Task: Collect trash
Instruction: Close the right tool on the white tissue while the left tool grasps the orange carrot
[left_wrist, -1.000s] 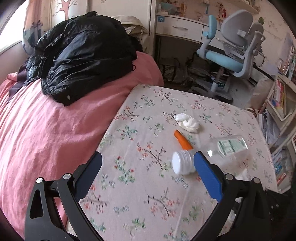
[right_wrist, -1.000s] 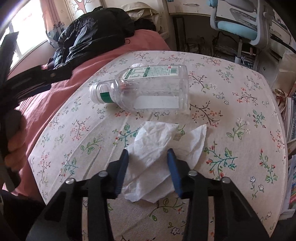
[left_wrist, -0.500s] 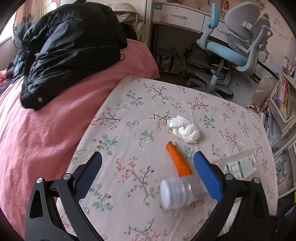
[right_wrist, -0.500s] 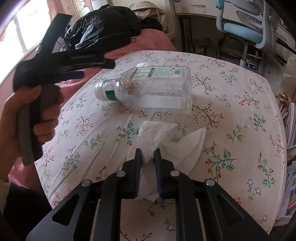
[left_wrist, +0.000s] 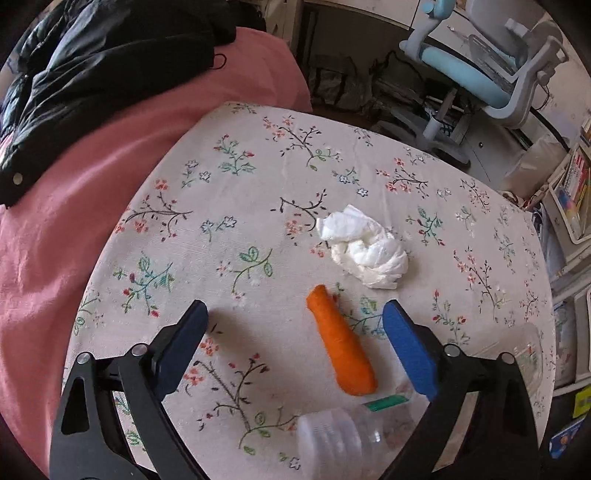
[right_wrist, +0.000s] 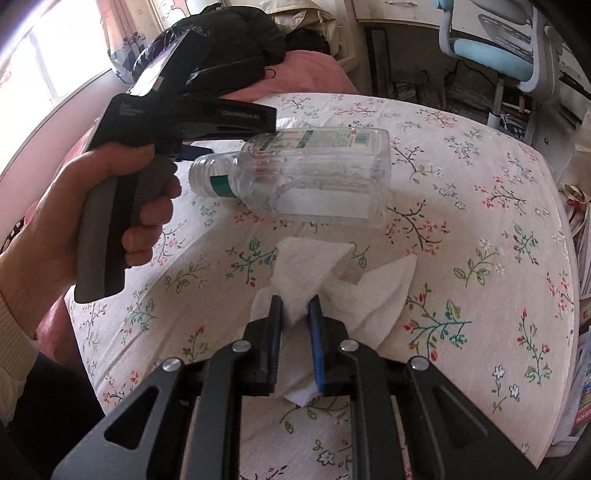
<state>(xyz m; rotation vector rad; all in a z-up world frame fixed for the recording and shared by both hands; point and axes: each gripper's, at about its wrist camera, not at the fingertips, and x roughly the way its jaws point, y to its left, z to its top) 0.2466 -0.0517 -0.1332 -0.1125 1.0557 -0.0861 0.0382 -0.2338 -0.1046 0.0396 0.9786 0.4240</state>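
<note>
Both jaws of right gripper (right_wrist: 295, 306) now pinch tissue (right_wrist: 314, 266).

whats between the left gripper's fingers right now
In the left wrist view, an orange carrot-like piece lies on the floral tablecloth between the open left gripper's fingers, nearer the right one and untouched.

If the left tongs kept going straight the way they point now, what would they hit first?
Most likely the orange carrot piece, lying between the open left tongs nearer the right finger, or the bare tablecloth beside it. The crumpled tissue lies farther on; depth is hard to judge.
</note>
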